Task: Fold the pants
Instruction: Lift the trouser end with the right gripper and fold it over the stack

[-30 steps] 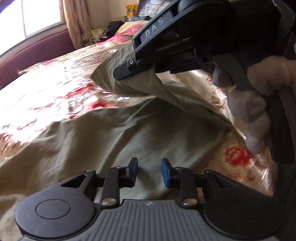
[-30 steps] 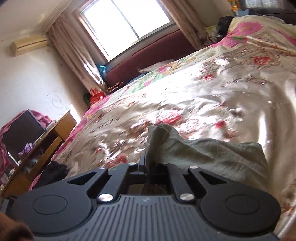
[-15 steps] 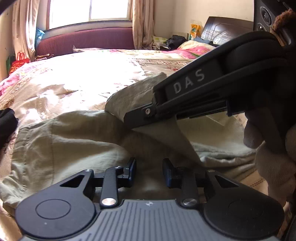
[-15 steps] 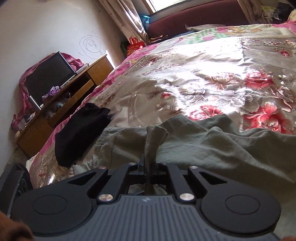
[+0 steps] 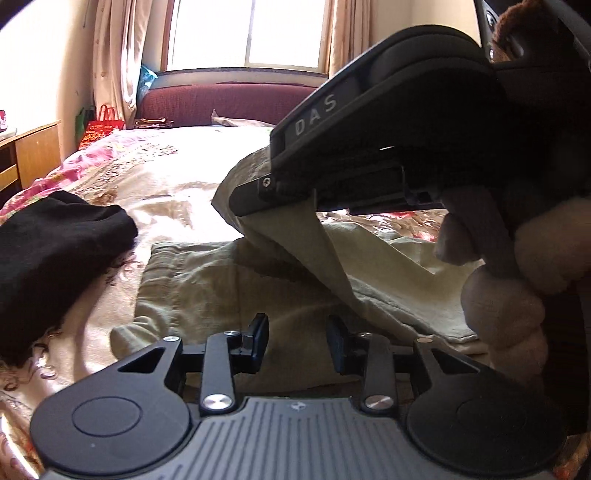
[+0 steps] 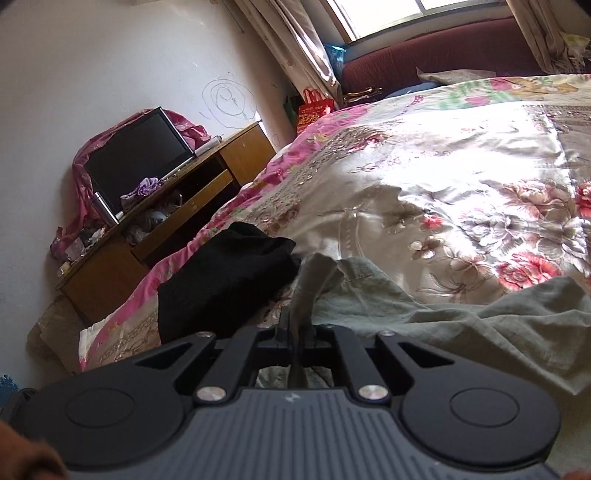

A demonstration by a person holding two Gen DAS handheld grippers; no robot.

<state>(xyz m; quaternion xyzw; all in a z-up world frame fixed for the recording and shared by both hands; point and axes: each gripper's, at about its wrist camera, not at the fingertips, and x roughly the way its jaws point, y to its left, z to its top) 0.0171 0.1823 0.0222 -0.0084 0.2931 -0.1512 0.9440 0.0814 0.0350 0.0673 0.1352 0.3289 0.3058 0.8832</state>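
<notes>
Fold is mid-way, by my read: you've got one end of the pants [image 5: 229, 280] lifted and carried over the rest, which lies spread on the bed [image 6: 443, 155]; nothing laid flat or squared yet, further folds left. Right gripper [image 6: 295, 332] at 6 o'clock in its own view: jaws pressed together, pinching a bunched edge of the olive fabric. Left gripper [image 5: 297, 341]: jaws spread, holding nothing, hovering just over the cloth. Black garment [image 5: 48, 258] sits at 9 o'clock, just beside the pants.

Bright daylight from window [image 5: 247, 33], glare on bedspread [image 6: 461, 155], fisheye-curved edges
</notes>
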